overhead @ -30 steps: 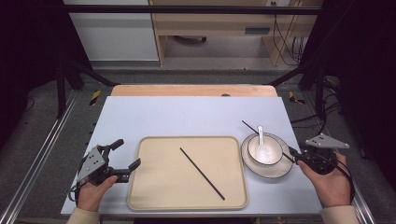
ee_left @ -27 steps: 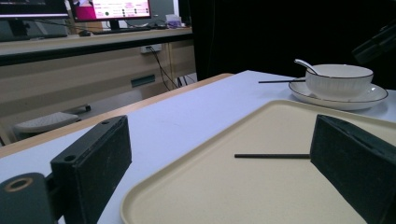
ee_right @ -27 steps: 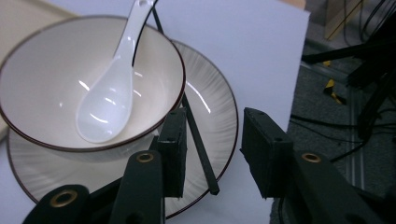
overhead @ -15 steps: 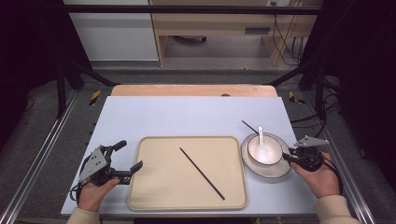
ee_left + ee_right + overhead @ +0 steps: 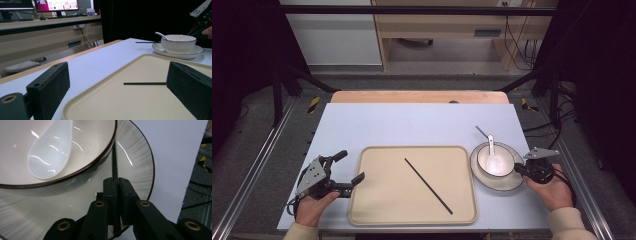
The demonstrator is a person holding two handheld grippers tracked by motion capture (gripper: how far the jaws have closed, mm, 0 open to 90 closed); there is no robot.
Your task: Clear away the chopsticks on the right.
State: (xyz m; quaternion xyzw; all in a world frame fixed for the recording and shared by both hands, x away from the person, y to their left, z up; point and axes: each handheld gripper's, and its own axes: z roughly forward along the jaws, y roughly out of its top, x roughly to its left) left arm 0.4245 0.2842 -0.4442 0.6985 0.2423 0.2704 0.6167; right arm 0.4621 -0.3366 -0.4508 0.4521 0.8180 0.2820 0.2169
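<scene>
In the high view a beige tray (image 5: 412, 187) lay at the lower centre of the frame on a pale blue table (image 5: 412, 125), with a black chopstick (image 5: 428, 185) lying diagonally across it. At the lower left, the left gripper (image 5: 348, 170) was held in a hand (image 5: 312, 210), its jaws spread wide with nothing between them, one jaw reaching over the tray's left rim. At the right of the frame a white bowl (image 5: 495, 159) sat on a saucer (image 5: 507, 181), and a white spoon (image 5: 492, 156) rested in the bowl. In the right gripper view, the right gripper (image 5: 116, 195) had its jaws pressed together on a second chopstick (image 5: 114, 157), which ran up along the saucer beside the bowl's rim
</scene>
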